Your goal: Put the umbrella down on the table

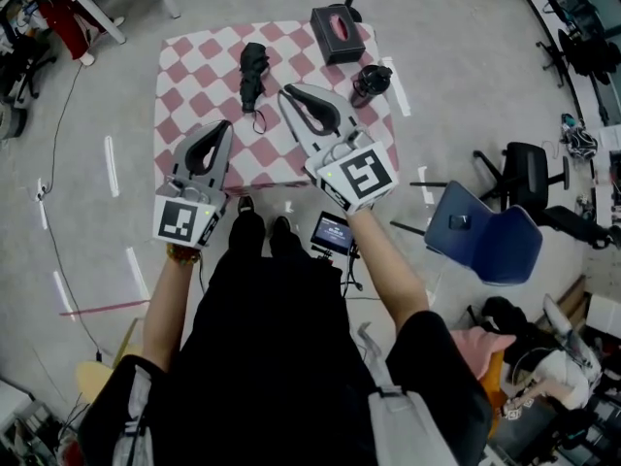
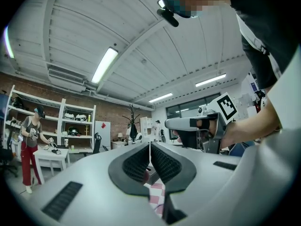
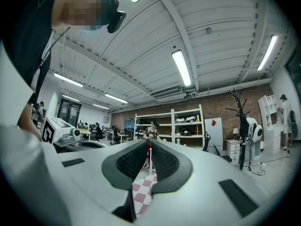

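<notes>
A folded black umbrella (image 1: 252, 71) lies on the red-and-white checked table (image 1: 194, 76), its strap trailing toward the front. Neither gripper touches it. My right gripper (image 1: 288, 92) hovers over the table just right of the umbrella, its jaws shut with nothing between them; they also meet in the right gripper view (image 3: 149, 144). My left gripper (image 1: 222, 126) hangs over the table's front left part, nearer me than the umbrella, and is likewise shut and empty (image 2: 150, 146). Both point level, so their own views show mostly ceiling and room, and the umbrella is hidden there.
A dark tissue box (image 1: 337, 32) and a black bottle (image 1: 371, 83) stand at the table's far right. A blue chair (image 1: 485, 236) and a black office chair (image 1: 529, 168) are to the right. A small screen (image 1: 333, 233) sits on the floor by my feet.
</notes>
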Demonstrator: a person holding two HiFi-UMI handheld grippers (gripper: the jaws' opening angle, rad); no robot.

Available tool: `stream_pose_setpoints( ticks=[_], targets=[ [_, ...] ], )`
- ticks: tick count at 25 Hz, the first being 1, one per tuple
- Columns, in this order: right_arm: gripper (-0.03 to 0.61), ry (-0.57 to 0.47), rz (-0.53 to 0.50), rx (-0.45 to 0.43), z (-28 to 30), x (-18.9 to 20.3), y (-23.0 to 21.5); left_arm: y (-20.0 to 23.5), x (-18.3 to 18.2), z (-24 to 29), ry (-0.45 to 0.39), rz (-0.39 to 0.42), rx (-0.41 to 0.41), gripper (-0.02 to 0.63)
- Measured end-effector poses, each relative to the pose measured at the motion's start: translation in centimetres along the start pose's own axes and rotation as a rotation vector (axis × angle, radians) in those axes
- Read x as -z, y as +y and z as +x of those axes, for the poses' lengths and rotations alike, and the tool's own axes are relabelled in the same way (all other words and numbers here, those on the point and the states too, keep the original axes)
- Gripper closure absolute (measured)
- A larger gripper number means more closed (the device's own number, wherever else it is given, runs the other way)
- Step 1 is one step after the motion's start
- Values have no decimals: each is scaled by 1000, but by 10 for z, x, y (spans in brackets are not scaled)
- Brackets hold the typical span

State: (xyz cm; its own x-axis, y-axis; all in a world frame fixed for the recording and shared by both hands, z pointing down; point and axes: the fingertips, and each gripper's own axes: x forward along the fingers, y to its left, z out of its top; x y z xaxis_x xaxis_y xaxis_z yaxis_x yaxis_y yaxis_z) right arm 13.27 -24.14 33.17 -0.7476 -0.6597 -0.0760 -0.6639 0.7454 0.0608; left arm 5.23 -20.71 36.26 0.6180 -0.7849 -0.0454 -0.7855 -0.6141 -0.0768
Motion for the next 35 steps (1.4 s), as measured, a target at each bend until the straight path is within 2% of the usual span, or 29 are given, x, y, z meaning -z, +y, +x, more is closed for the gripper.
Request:
stream_pose_setpoints(
  ticks=[7, 14, 18, 25, 35],
  targets=[
    [538, -8, -7, -7, -19, -2, 16, -14, -4, -16, -4, -2, -13, 597],
    [538, -59, -11, 24, -18, -11, 39, -9, -9, -35, -22, -6, 5, 597],
    [538, -54, -25, 31, -16, -9, 62, 2, -8, -50, -22, -16, 13, 597],
    [540, -62, -12, 38, -13, -3, 95, 13, 5, -79, 1, -31, 22, 597],
    [546, -46, -2, 66, -22, 9, 114, 11, 20, -93, 12, -57, 30, 597]
  ],
)
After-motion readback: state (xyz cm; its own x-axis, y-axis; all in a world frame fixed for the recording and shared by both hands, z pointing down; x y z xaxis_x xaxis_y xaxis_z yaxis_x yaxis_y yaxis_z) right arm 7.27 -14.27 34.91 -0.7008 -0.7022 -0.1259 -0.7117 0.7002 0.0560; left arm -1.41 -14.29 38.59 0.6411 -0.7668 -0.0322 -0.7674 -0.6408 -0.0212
